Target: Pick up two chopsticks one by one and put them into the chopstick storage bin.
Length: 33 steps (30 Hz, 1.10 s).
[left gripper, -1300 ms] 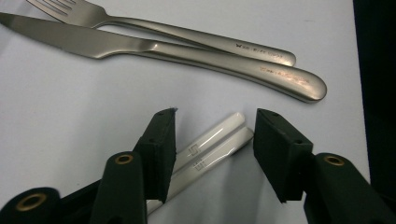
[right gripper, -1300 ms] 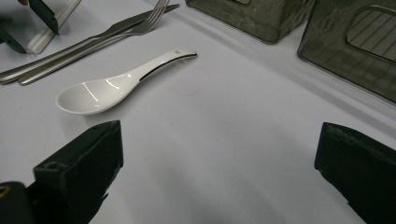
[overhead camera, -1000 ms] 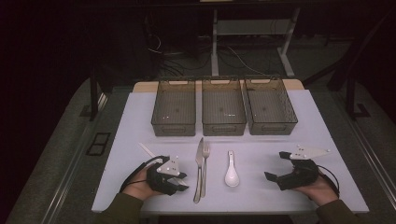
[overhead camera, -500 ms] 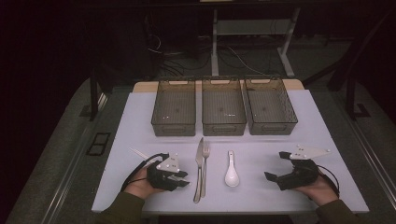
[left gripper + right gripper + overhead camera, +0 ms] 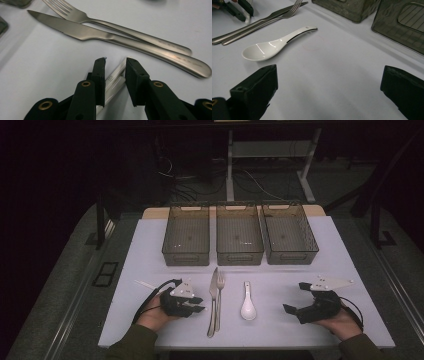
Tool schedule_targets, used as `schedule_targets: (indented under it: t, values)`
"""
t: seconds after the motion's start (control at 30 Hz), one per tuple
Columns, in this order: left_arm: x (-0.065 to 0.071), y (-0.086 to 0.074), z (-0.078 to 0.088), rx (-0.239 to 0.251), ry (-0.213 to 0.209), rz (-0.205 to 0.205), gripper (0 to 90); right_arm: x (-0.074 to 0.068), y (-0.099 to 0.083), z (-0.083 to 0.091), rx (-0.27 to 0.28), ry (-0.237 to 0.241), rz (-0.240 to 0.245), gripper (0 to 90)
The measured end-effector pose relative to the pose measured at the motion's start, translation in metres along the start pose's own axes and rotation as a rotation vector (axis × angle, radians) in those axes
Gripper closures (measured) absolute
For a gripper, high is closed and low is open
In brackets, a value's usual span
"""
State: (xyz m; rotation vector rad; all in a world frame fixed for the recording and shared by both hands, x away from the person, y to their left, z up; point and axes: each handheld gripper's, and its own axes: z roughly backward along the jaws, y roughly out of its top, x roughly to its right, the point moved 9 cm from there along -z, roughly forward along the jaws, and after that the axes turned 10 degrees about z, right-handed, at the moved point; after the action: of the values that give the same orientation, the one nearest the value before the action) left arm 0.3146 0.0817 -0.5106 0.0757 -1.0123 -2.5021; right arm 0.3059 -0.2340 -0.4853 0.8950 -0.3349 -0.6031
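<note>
**Left jaws narrow on pale sticks beside the cutlery**

High view: left gripper point(image 5: 199, 304) lies at 9 o'clock of knife point(image 5: 212, 302) and fork point(image 5: 219, 299), bare table point(image 5: 150, 270) behind.

Left gripper view: jaws have just been closing around white chopsticks point(image 5: 115, 80); contact unclear.

Right gripper view: right gripper point(image 5: 329, 92) gapes wide, empty; spoon point(image 5: 274, 45) at 11 o'clock.

Chopsticks point(image 5: 115, 79) mostly hidden between left hand-held gripper point(image 5: 115, 72) jaws, lower ends cut by bottom edge. Bins point(image 5: 402, 22) cropped at upper right of right gripper view.
</note>
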Motion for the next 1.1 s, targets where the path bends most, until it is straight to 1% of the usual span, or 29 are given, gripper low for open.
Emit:
schedule_targets:
  t: [0.13,0.17,0.2,0.27,0.3,0.33,0.37,0.4,0.43,0.5,0.53,0.57,0.63,0.7,0.73,0.77,0.83,0.9,0.93,1.0,1.03,1.07,1.1]
  values:
    - [-0.004,0.004,-0.004,0.014,0.020,0.034,69.4,0.000,0.000,0.000,0.000,-0.001,0.000,1.3]
    - [-0.006,0.005,-0.004,0.009,0.024,0.027,69.6,0.000,0.000,0.000,-0.001,-0.001,0.000,1.3]
    - [-0.006,0.006,-0.005,0.013,0.029,0.037,69.7,0.000,0.000,0.000,-0.001,0.000,0.000,1.3]
    - [-0.009,0.006,-0.005,0.012,0.036,0.038,69.8,0.000,0.000,0.000,-0.002,-0.001,-0.001,1.3]
    - [-0.009,0.008,-0.006,0.022,0.039,0.048,69.9,0.000,0.000,0.000,0.000,-0.001,-0.001,1.3]
    - [-0.011,0.008,-0.006,0.014,0.045,0.043,70.0,0.000,0.000,0.000,0.000,-0.001,-0.001,1.3]
    - [-0.012,0.009,-0.007,0.024,0.050,0.052,70.1,0.000,0.000,0.000,0.000,-0.001,0.000,1.3]
    - [-0.013,0.009,-0.007,0.021,0.058,0.049,70.2,0.000,0.000,0.000,-0.001,-0.001,0.000,1.3]
    - [-0.015,0.010,-0.008,0.025,0.068,0.056,70.3,0.000,0.000,0.000,-0.001,-0.001,0.000,1.3]
    - [-0.018,0.012,-0.009,0.025,0.085,0.050,70.5,0.000,0.000,0.000,-0.002,-0.001,-0.001,1.3]
    - [-0.020,0.012,-0.009,0.030,0.093,0.057,70.6,0.000,0.000,0.000,-0.002,-0.001,0.000,1.3]
    - [-0.021,0.013,-0.010,0.032,0.093,0.056,70.7,0.000,0.000,0.000,-0.002,-0.001,-0.001,1.3]
    - [-0.021,0.013,-0.010,0.035,0.089,0.069,70.5,0.001,0.000,0.000,-0.001,-0.001,-0.002,1.3]
    - [-0.022,0.013,-0.010,0.038,0.102,0.070,67.9,0.001,0.000,0.000,0.000,0.000,-0.002,1.3]
    - [-0.023,0.013,-0.009,0.039,0.105,0.078,64.8,0.001,0.000,0.000,0.000,0.000,-0.002,1.3]
    - [-0.022,0.013,-0.008,0.041,0.099,0.079,60.8,0.001,0.000,0.000,-0.001,0.000,-0.001,1.3]
    - [-0.023,0.014,0.000,0.057,0.104,0.075,56.8,0.000,0.000,0.000,-0.001,0.000,-0.004,1.3]
    - [-0.027,0.016,0.012,0.099,0.092,0.107,55.8,0.001,0.000,0.001,0.001,0.000,-0.003,1.3]
    - [-0.031,0.016,0.019,0.112,0.097,0.116,55.8,0.001,0.000,0.001,0.000,0.000,-0.003,1.3]
    - [-0.039,0.014,0.035,0.126,0.119,0.130,56.0,0.001,0.000,0.000,-0.002,0.001,-0.005,1.3]
    - [-0.045,0.011,0.042,0.132,0.139,0.138,57.5,0.001,0.000,0.000,-0.001,0.001,-0.002,1.3]
    - [-0.053,0.007,0.050,0.131,0.166,0.154,58.6,0.001,0.000,0.000,-0.001,0.001,-0.002,1.3]
    - [-0.061,0.003,0.058,0.137,0.187,0.179,59.9,0.001,0.000,0.000,0.000,0.001,-0.003,1.3]
